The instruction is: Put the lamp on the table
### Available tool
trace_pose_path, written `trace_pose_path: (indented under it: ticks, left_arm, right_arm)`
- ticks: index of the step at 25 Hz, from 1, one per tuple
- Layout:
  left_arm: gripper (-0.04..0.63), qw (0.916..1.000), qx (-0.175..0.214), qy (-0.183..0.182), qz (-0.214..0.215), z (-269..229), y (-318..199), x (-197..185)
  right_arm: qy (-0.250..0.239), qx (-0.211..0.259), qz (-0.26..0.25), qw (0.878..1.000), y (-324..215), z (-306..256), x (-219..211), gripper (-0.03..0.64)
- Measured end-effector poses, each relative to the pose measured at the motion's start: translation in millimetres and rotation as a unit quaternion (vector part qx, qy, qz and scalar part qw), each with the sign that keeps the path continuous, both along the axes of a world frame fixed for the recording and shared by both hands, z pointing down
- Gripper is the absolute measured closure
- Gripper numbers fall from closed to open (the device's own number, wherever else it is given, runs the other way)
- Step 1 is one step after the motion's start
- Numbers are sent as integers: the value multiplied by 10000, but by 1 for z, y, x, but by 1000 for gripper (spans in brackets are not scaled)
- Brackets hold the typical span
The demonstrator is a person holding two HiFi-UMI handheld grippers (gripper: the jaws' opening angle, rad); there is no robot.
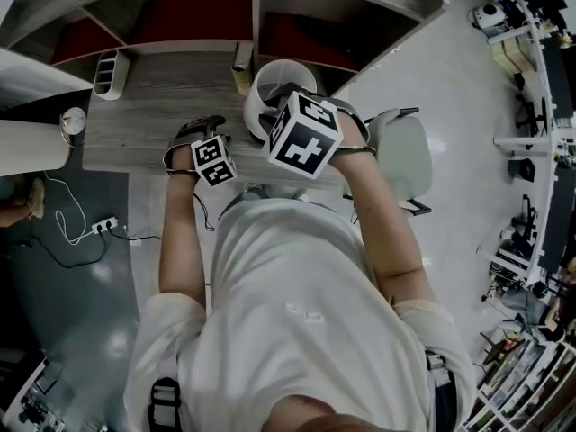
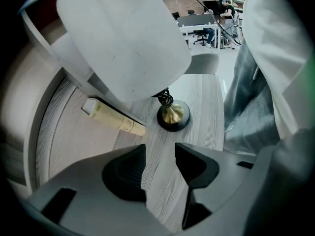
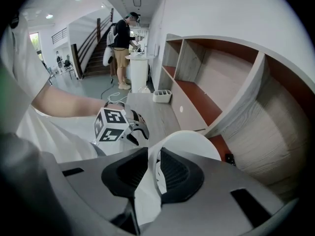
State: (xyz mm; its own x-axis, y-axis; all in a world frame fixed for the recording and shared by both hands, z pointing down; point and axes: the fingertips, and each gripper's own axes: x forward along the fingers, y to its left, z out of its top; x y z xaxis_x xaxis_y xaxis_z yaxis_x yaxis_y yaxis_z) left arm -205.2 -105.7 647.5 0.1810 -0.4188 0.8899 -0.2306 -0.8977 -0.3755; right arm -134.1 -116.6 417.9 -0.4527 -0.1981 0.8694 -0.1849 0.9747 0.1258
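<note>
Lamp (image 2: 123, 43): we are seeing its base (image 2: 173, 117) standing on the table (image 2: 209, 107) | right gripper (image 3: 153, 154): we are pinching the shade (image 3: 197, 141) rim between nearly closed jaws | left gripper (image 2: 160, 154): we are holding it empty, jaws apart, hovering near the base | cream tube (image 2: 115, 118): lying just left of the base.

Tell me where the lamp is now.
In the head view the lamp is at the back of the table, centre-right, beside a cream tube; the right claw pinches its shade.
</note>
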Motion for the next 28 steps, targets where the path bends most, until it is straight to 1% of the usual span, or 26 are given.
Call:
trace_pose_path:
  ticks: [3,10,13,17,19,20,21,24,26,28]
  left_arm:
    - [394,10000,13,-8,31,-2,4,1]
    - [394,10000,11,-35,92,-4,12,5]
    - [394,9999,12,-52,122,-5,14,7]
    - [394,9999,12,-38,118,-5,13,6]
    - [394,9999,11,-38,94,-6,12,4]
    - [394,10000,15,-44,86,-6,13,3]
    - [394,10000,17,-52,83,-7,13,3]
    - [394,9999,-7,-104,69,-6,15,0]
    - [394,9999,-17,-104,40,-7,15,-2]
    - [394,10000,-7,48,-34,-13,13,1]
  right_arm:
    - [62,49,-111,9999,9,3,-5,509]
    - [102,35,-263,9996,28,6,-9,465]
    - [108,43,-302,9995,33,7,-9,439]
    - [73,68,-358,9993,38,8,-10,382]
    - [-18,73,-336,9994,39,7,-11,362]
    - [-77,85,-312,9994,39,5,-12,337]
    - [-130,98,-297,9994,39,3,-11,331]
    - [-298,128,-302,9990,39,-5,-10,330]
    - [-520,147,-232,9983,35,-12,-7,330]
    - [-815,161,-85,9965,29,-21,-2,331]
